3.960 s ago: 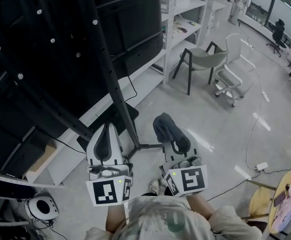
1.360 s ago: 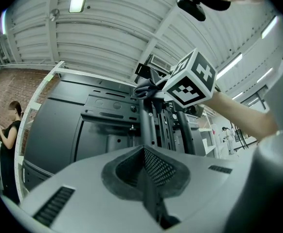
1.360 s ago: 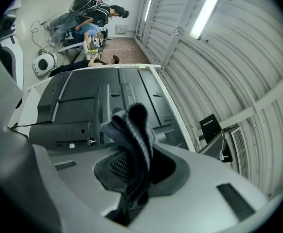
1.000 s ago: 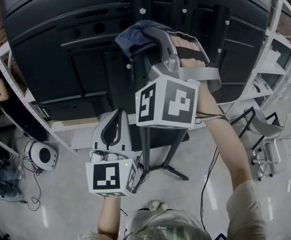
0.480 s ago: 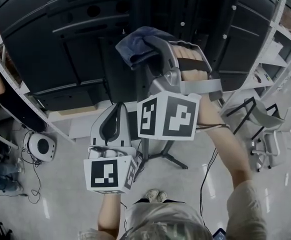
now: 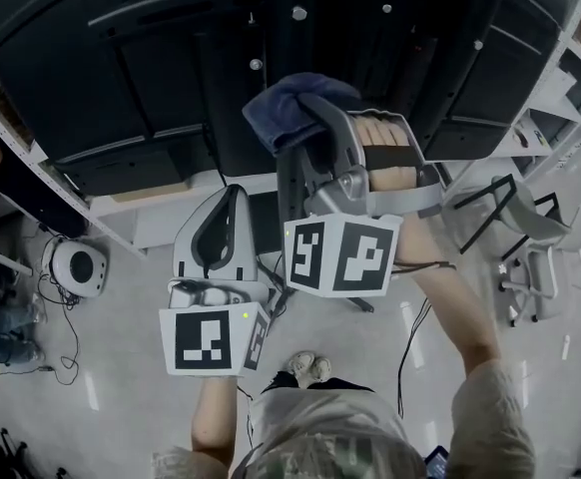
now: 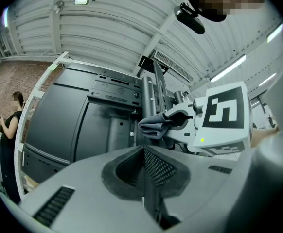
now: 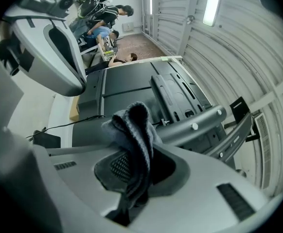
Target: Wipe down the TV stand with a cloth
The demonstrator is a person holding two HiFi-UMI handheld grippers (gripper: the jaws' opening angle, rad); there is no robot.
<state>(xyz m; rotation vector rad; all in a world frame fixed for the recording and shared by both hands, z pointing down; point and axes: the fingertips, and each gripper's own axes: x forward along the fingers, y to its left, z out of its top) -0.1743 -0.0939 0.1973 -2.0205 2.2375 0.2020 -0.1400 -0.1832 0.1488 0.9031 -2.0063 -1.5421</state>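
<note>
— What is the right gripper [image 8: 134,152] doing?

— It is clenching the cloth [image 8: 132,123]. The dark blue-grey fabric is bunching up out of the closed jaws, and a tail of it is hanging back between them.

— And where is that cloth sitting?

— It is being held up at the black upright post of the TV stand [image 6: 271,28], just below two bolts. The dark back of the screen [image 6: 91,58] is spreading away to the left behind it. In the head view the cloth is lying right over the post, but I cannot tell whether it is actually pressing on the metal.

— Is the left gripper [image 7: 144,161] carrying anything?

— No. Its jaws are pressing together with nothing between them. It is hovering nearer to the person and to the left of the right gripper, apart from the post.

— What else is showing around them?

— A white round device [image 6: 76,265] is sitting on the floor at the left among loose cables. A pale chair [image 6: 532,267] is standing at the right, near the white shelving.
</note>
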